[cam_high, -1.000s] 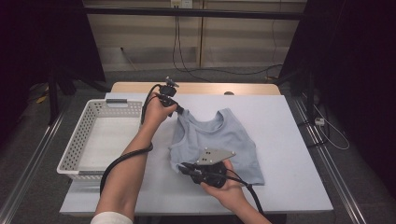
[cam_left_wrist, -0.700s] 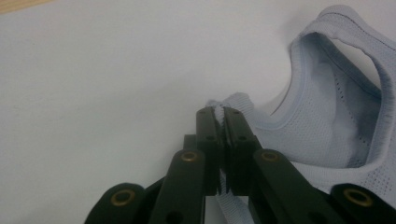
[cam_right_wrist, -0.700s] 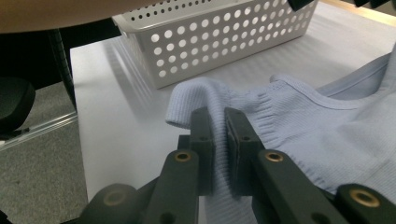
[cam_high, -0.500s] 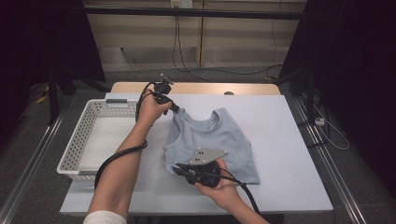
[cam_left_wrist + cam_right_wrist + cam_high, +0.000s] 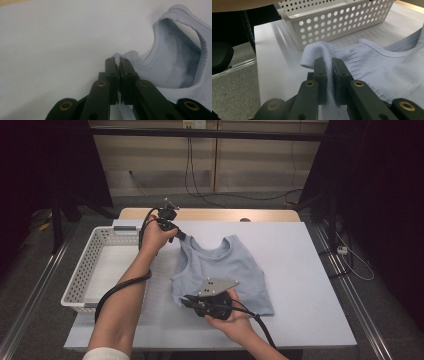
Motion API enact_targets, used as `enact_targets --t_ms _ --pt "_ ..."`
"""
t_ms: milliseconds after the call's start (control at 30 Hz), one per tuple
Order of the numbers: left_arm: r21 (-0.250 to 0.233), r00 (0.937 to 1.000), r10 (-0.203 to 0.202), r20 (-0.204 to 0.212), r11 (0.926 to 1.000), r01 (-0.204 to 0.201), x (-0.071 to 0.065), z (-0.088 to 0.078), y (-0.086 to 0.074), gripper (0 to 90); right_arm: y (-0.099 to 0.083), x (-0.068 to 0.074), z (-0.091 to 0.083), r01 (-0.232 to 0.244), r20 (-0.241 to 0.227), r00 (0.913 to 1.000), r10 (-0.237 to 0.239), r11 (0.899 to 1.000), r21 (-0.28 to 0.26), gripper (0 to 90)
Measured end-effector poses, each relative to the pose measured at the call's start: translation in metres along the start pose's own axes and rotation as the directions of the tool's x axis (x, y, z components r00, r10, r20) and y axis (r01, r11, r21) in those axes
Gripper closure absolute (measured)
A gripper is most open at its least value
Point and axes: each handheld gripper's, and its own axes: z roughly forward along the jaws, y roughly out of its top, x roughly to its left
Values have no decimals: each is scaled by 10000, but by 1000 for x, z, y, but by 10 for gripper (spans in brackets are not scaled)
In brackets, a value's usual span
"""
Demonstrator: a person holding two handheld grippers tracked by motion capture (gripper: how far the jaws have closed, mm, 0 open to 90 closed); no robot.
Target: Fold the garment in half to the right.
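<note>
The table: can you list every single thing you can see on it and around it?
Tank top: one, light blue, on the table's middle, its shoulder strap and hem corner pinched.
Basket: one, white with holes, at the table's left edge.
Table: one, white top with a wooden strip at the far edge.
Cables: a few, black, hanging down the far wall.
Left gripper: one, black, fingers shut on the top's shoulder strap.
Right gripper: one, black with a grey plate, fingers shut on the top's ribbed hem corner.
Forearms: two, coming in from the bottom of the high view, one hand on each gripper.
</note>
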Motion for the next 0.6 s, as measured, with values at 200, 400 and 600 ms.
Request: enact_targets --t_ms 200,400,600 --pt "75 10000 6 -79 10000 -5 1 -2 0 868 3 1 0 35 -51 10000 -35 10000 -59 836" --pt "-42 9999 55 -105 10000 -56 1 -6 2 869 3 1 -2 85 -123 9999 -87 9999 -89 836" --pt "-65 9997 122 -211 9999 -123 0 -13 5 869 5 1 -3 15 -212 9998 -19 9998 -191 836"
